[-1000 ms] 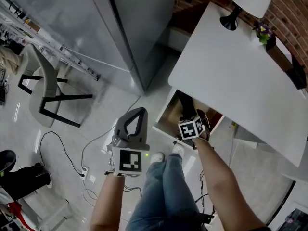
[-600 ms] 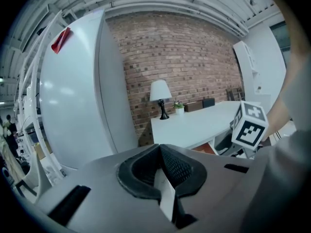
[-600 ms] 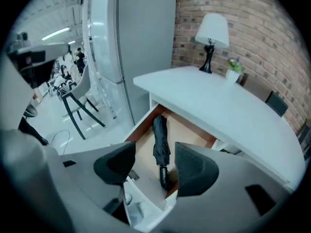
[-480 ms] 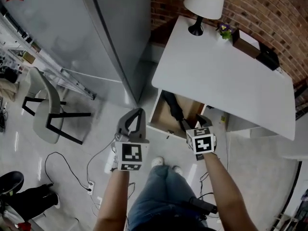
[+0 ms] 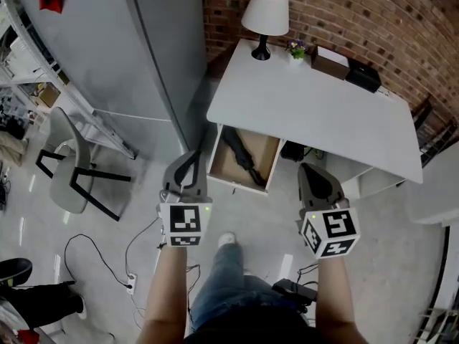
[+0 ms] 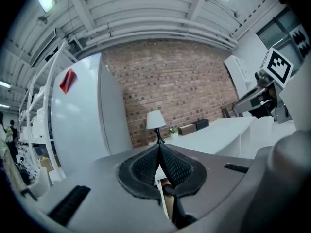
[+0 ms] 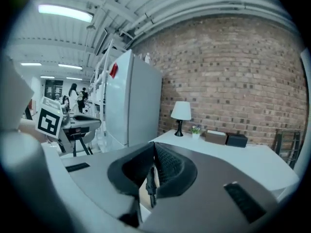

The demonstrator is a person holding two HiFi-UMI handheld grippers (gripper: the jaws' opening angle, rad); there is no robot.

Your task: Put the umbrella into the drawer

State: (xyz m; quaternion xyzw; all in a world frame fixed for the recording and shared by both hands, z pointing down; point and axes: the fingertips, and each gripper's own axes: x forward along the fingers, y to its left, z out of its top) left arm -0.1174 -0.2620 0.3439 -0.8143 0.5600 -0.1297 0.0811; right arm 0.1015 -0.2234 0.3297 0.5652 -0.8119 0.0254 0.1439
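as it lies in the drawer (image 5: 268,151), the umbrella (image 5: 240,154) runs diagonally.

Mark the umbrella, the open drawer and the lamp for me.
umbrella (image 5: 241,156): head view, middle of its folded black body.
drawer (image 5: 265,150): head view, bare wooden bottom beside the umbrella.
lamp (image 5: 266,11): head view, middle of its white shade.
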